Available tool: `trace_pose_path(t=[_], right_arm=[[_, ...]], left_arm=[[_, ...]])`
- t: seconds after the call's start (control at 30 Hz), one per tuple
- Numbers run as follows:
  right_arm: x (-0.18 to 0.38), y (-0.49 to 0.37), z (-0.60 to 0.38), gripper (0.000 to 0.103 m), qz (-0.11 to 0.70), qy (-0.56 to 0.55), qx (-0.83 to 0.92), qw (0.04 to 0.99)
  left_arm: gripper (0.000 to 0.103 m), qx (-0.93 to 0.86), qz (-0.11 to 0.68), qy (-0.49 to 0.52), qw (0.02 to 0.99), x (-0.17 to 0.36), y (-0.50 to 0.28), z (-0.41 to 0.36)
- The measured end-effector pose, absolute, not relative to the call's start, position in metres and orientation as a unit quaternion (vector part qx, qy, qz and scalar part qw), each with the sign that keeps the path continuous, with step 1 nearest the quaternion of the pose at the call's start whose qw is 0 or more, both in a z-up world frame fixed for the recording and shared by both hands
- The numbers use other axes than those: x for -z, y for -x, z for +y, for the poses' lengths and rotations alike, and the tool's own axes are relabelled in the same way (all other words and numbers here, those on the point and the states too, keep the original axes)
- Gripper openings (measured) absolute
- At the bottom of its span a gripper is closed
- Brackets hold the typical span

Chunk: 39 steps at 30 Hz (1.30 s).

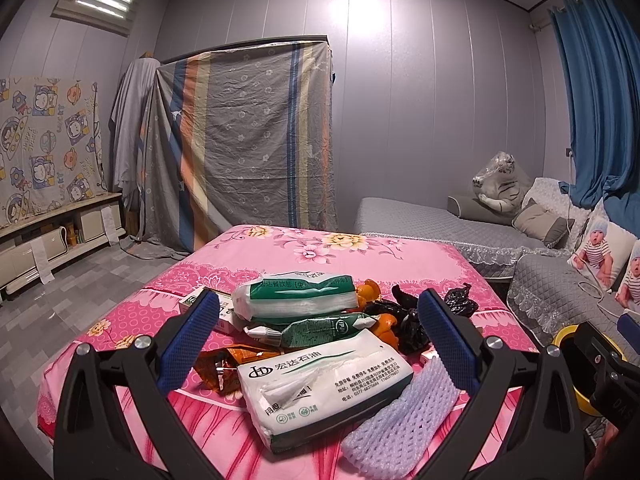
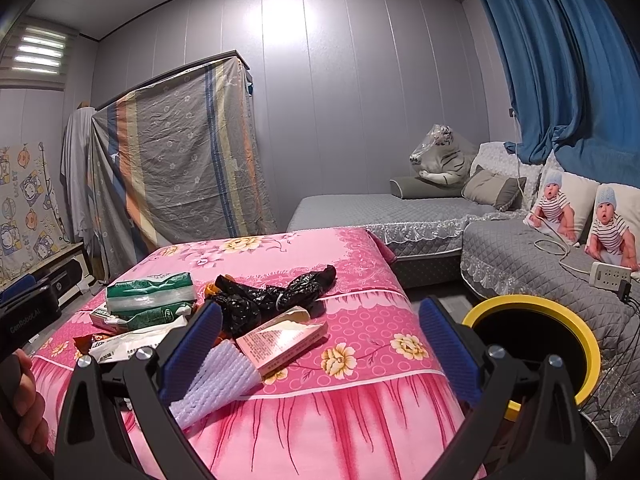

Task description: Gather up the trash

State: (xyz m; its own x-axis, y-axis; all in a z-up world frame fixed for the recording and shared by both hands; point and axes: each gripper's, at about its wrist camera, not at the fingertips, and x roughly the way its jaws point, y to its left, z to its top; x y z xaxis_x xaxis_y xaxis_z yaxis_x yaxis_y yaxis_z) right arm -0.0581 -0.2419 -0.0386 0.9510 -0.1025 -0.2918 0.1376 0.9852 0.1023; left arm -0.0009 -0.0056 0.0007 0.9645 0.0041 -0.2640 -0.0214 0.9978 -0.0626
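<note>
- Trash heap: tissue pack (image 1: 320, 384), foam net (image 1: 400, 420), black bag (image 2: 272, 300), pink carton (image 2: 280, 340), crumpled on the pink table (image 2: 360, 420).
- Yellow-rimmed bin (image 2: 532, 340) stands off the table's right edge.
- Left gripper (image 1: 316, 340) and right gripper (image 2: 318, 350): both spread, empty.

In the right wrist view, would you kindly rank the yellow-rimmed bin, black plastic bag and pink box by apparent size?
1. yellow-rimmed bin
2. black plastic bag
3. pink box
The bin sits nearer the camera, so its lead is uncertain.

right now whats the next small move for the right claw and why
Probably ease the right claw, open and empty, forward-left onto the pink box: it lies nearest its fingers, atop the pile's edge, and the yellow-rimmed bin stands close at its right.
</note>
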Motion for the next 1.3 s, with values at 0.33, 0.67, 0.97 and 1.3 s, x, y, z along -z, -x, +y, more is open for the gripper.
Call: trace_pose_path(t=[0.33, 0.67, 0.97, 1.3], right_arm=[[0.035, 0.0585, -0.2473, 0.095, 0.144, -0.062, 0.063, 0.986], [0.0327, 0.0547, -0.2465, 0.095, 0.146, -0.063, 0.064, 0.985], [0.0343, 0.0531, -0.245, 0.095, 0.146, -0.064, 0.064, 0.985], [0.0352, 0.0533, -0.2453, 0.095, 0.146, -0.066, 0.065, 0.985]], left_arm=[[0.095, -0.007, 0.133, 0.032, 0.991, -0.0007, 0.0009, -0.006], [0.095, -0.007, 0.134, 0.031, 0.99, -0.0003, 0.0001, -0.0061], [0.095, -0.006, 0.135, 0.031, 0.99, 0.0018, -0.0005, -0.0056], [0.095, -0.007, 0.134, 0.031, 0.99, 0.004, -0.0004, -0.0056]])
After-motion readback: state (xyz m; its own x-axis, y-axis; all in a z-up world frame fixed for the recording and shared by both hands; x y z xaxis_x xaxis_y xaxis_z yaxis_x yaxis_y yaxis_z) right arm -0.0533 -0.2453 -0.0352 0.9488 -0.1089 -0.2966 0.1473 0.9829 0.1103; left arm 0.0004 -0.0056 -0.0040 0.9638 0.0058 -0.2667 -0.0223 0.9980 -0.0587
